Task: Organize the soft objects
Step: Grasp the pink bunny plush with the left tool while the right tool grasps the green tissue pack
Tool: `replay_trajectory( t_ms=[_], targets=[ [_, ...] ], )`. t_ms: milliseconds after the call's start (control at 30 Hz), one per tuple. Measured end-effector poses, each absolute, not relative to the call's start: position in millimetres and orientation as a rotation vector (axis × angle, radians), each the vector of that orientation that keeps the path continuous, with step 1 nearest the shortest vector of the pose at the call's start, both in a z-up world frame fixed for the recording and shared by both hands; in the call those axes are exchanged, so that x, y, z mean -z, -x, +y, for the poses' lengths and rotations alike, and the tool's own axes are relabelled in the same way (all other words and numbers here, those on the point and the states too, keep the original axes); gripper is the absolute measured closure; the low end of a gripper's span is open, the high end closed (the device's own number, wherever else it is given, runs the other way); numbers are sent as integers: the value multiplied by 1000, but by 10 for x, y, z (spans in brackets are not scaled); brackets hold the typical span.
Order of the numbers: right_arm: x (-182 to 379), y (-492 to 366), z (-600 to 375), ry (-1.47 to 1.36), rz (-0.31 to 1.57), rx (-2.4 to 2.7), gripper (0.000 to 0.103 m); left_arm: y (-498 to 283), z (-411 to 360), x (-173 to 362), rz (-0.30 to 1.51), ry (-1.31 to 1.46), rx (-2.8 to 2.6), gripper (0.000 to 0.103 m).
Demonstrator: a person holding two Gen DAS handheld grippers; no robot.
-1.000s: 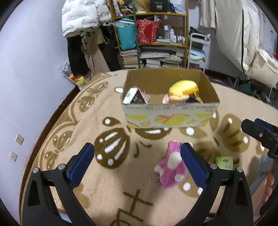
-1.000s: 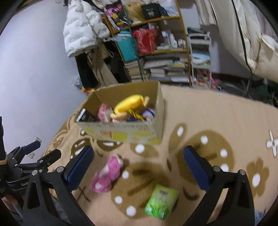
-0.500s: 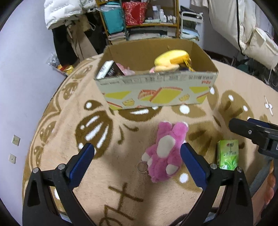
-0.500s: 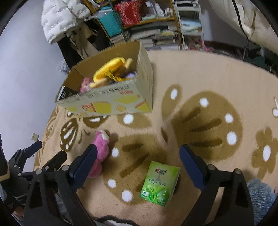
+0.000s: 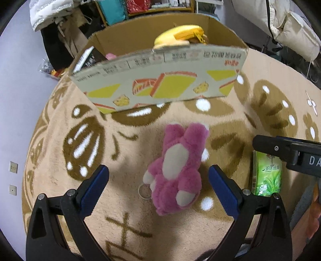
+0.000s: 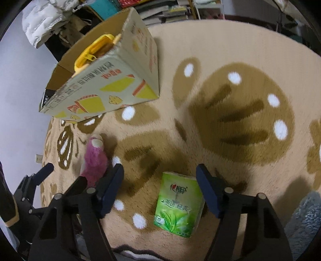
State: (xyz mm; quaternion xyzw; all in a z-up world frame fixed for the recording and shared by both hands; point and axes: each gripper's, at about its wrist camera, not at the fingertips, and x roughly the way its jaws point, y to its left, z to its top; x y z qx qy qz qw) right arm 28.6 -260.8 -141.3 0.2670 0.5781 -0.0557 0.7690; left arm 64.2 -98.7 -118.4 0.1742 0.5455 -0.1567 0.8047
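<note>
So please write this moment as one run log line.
left gripper: open over pink plush | right gripper: jaws just closing around green tissue pack, not gripped | box: behind

A white puffy jacket (image 5: pixel 48 14) hangs beside a cluttered wooden bookshelf (image 6: pixel 160 10), and white wall sockets (image 5: pixel 13 167) dot the pale lilac wall (image 5: pixel 16 80).

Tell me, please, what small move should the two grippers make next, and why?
Probably lower both a little more, then close. The left gripper is open around the pink plush; the right gripper, whose jaws have just been closing, frames the green tissue pack. No pad touches yet, and both things lie on the rug before the box.
</note>
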Motion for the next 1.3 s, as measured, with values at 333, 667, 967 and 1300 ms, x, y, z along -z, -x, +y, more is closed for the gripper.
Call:
replay_trajectory(
  t_ms=[333, 667, 967, 1300],
  targets=[
    [1533, -289, -2596, -570, 1318, 164, 28, -738, -1034, 1402, 1223, -395, 319, 5],
    [1549, -234, -2591, -555, 1353, 191, 28, -744, -1084, 1555, 1243, -435, 306, 5],
    [1655, -264, -2498, -540, 1423, 178, 40, -785, -1047, 1703, 1286, -431, 283, 17],
    [1656, -254, -2553, -577, 1413, 174, 43, -816, -963, 1783, 1322, -365, 313, 50]
  ],
)
